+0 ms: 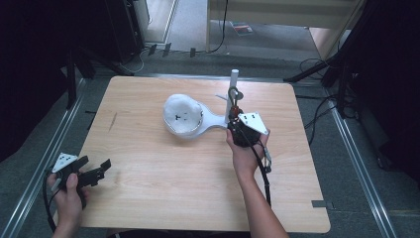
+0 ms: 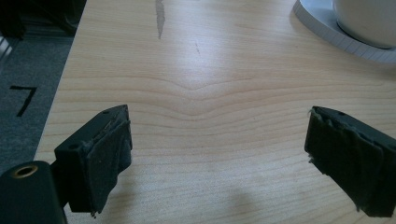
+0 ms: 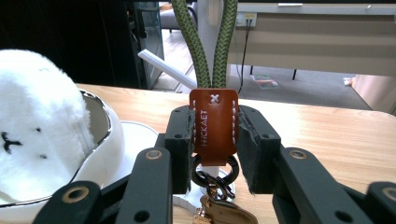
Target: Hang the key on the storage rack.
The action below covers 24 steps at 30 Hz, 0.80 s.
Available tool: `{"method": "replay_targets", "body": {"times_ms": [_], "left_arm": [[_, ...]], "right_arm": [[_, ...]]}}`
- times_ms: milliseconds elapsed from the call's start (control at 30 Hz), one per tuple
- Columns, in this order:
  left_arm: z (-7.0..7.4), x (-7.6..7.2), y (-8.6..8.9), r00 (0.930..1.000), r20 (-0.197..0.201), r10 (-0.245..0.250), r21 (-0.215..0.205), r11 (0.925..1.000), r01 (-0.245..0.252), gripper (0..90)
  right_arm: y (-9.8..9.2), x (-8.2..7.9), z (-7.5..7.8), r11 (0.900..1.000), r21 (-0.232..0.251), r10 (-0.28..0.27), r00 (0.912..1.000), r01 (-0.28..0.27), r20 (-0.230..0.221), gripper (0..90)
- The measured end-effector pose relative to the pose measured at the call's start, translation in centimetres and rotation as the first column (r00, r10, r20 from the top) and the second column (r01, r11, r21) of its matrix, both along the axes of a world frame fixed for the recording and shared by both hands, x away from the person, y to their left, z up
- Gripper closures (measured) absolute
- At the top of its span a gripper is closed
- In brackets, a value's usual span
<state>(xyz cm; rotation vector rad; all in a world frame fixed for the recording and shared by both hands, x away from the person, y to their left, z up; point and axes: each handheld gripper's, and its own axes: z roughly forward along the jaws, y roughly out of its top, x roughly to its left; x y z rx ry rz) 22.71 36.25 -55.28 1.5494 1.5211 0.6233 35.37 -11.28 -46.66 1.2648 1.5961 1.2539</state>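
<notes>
The right claw [image 3: 215,140] is closed on the brown leather tab [image 3: 214,123] of a keychain strap; both pads press its sides, and the green braided cord loop [image 3: 208,42] rises above the tab. In the high view the right claw [image 1: 236,113] holds the strap just beside the white post [image 1: 233,96] of a stand, whose white base [image 1: 210,120] runs toward a white fluffy cap [image 1: 182,115] near the middle of the tabletop [image 1: 163,173].

The step in hand seems to be hanging the cord loop on the post or its peg. To do it well, I would keep the tab firmly pinched so the strap does not turn, hold the loop open and upright, and bring it slowly over the peg [image 3: 166,67]. The metal rings [image 3: 214,179] and the tan piece [image 3: 224,212] under the tab hang free, so a quick move could make them swing against the stand.

The left claw [image 1: 97,172] rests at the near left corner of the tabletop, its jaws wide apart and nothing between them.

Whether the loop is already around something I cannot tell: its top is cut off in the right gripper view, and in the high view it is too small. The foot of the post is hidden behind the claw, and the tan piece is cut by the lower edge.
</notes>
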Motion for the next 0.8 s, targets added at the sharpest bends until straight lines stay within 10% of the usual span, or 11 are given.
{"method": "replay_targets", "body": {"times_ms": [300,600,800], "left_arm": [[0.0,0.0,0.0,1.0,0.004,-0.001,0.001,1.0,0.001,8.3],[0.0,-0.1,0.0,1.0,0.005,-0.006,0.003,1.0,0.006,8.3],[0.0,-0.1,-0.1,1.0,0.007,-0.004,0.003,1.0,0.004,8.2]], "right_arm": [[0.0,1.0,-0.9,1.0,0.003,0.003,0.9991,-0.003,-0.043,66.9],[-0.7,0.5,-1.3,0.995,-0.078,0.055,0.9979,-0.058,-0.034,32.5],[-2.2,-0.8,-1.0,0.998,-0.041,0.054,0.9971,-0.056,-0.054,22.7]]}}
